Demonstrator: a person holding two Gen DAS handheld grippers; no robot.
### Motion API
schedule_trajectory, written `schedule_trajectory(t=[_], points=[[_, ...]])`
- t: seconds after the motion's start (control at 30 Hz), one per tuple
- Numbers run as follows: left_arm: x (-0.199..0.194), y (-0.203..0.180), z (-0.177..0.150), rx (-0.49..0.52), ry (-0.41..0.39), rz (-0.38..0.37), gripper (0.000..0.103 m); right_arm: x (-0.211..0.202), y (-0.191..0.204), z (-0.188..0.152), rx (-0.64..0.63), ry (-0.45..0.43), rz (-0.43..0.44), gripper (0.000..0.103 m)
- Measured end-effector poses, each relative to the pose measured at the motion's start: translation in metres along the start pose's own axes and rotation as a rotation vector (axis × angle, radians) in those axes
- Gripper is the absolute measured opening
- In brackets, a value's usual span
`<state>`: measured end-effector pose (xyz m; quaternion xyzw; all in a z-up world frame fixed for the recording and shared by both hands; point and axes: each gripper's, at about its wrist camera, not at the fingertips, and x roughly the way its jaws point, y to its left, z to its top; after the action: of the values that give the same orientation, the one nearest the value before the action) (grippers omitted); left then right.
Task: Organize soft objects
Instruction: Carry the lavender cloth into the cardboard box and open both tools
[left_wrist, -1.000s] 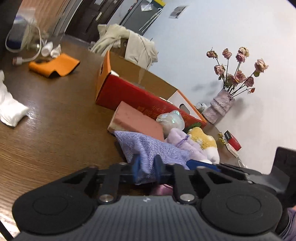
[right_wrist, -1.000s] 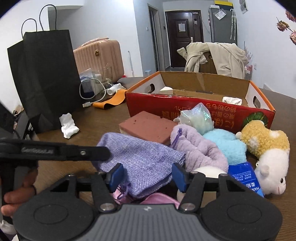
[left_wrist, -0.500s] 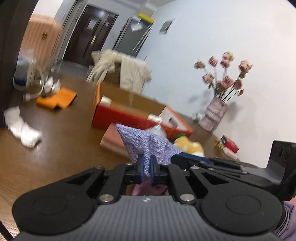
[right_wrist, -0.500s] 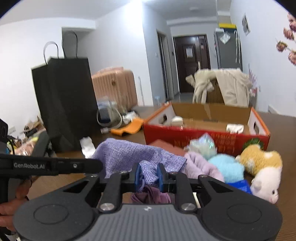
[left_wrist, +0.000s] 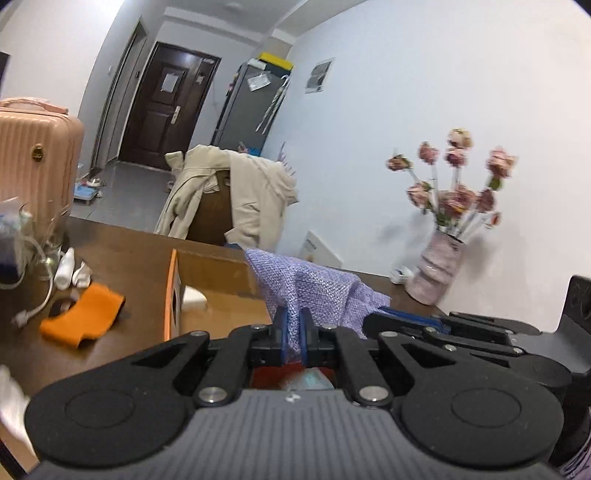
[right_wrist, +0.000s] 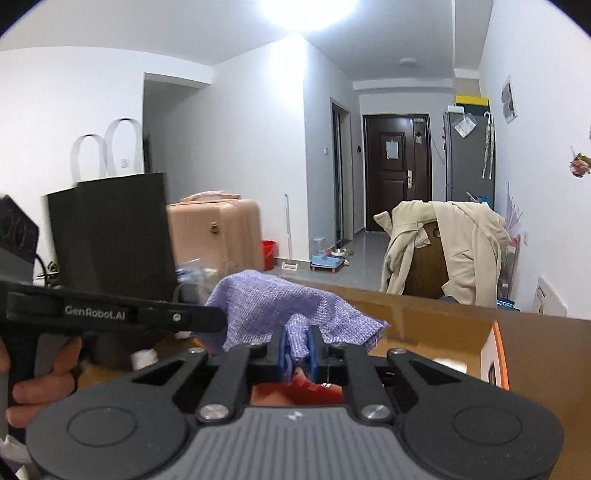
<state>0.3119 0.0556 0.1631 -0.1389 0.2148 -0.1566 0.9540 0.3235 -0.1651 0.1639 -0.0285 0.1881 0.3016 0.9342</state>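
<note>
- The left gripper (left_wrist: 292, 326) is clamped on a fold of the purple woven pouch (left_wrist: 314, 291); the cloth rises between its blue pads (left_wrist: 280, 332) and fans out above them.
- The right gripper (right_wrist: 297, 345) is likewise pinched tight on another fold of the same pouch (right_wrist: 273, 306) (so both claws share one piece of fabric, held up off the table).
- In the left wrist view the right gripper's black linkage (left_wrist: 461, 332) lies just beside the pouch on its right side; in the right wrist view the left gripper's arm (right_wrist: 110, 314) reaches in from the left, touching the pouch, with the person's hand (right_wrist: 40, 384) around its grip.
- Behind and below the pouch stands an open cardboard box (left_wrist: 214, 273) with orange edges, sitting on the brown wooden table (left_wrist: 122, 258).
- Toward the table's left edge lie an orange cloth (left_wrist: 83, 314) and a white cable (left_wrist: 33, 302).
- At the table's far right corner, by the wall, stands a pale vase of dried roses (left_wrist: 441, 273).
- Beyond the table's far edge, a beige coat (right_wrist: 443, 243) hangs over a chair.
</note>
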Motion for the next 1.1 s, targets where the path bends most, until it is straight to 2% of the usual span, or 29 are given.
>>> schedule_trajectory(t=[0.13, 0.3, 0.33, 0.4, 0.47, 0.53, 0.63, 0.73, 0.87, 0.97, 1.03, 1.1], points=[[0.071, 0.026, 0.016, -0.019, 0.073, 0.067, 0.007, 0.076, -0.031, 0.017, 0.007, 0.099, -0.018, 0.011], [0.136, 0.051, -0.006, 0.023, 0.188, 0.192, 0.008, 0.155, -0.052, -0.004, 0.028, 0.252, -0.037, 0.011], [0.141, 0.054, -0.012, 0.030, 0.215, 0.208, 0.009, 0.165, -0.053, -0.011, 0.032, 0.279, -0.035, 0.012], [0.136, 0.059, -0.019, 0.051, 0.217, 0.200, 0.010, 0.175, -0.054, -0.024, 0.048, 0.307, -0.010, 0.013], [0.125, 0.062, -0.019, 0.063, 0.193, 0.201, 0.018, 0.178, -0.053, -0.033, 0.065, 0.314, 0.027, 0.025], [0.113, 0.064, -0.015, 0.062, 0.163, 0.213, 0.031, 0.179, -0.055, -0.037, 0.086, 0.330, 0.035, 0.027], [0.095, 0.055, -0.006, 0.105, 0.118, 0.231, 0.039, 0.163, -0.049, -0.029, 0.083, 0.302, 0.017, 0.028], [0.071, 0.037, 0.003, 0.143, 0.080, 0.246, 0.043, 0.123, -0.040, -0.011, 0.060, 0.230, -0.001, 0.029], [0.032, 0.013, 0.012, 0.185, 0.018, 0.216, 0.053, 0.056, -0.033, 0.020, 0.009, 0.114, -0.031, 0.042], [-0.005, -0.006, 0.015, 0.216, -0.044, 0.210, 0.067, 0.000, -0.027, 0.037, -0.027, 0.037, -0.074, 0.047], [-0.030, -0.017, 0.014, 0.235, -0.079, 0.211, 0.082, -0.036, -0.025, 0.040, -0.045, -0.005, -0.102, 0.055], [-0.051, -0.029, 0.012, 0.257, -0.109, 0.218, 0.086, -0.064, -0.024, 0.038, -0.058, -0.029, -0.128, 0.059]])
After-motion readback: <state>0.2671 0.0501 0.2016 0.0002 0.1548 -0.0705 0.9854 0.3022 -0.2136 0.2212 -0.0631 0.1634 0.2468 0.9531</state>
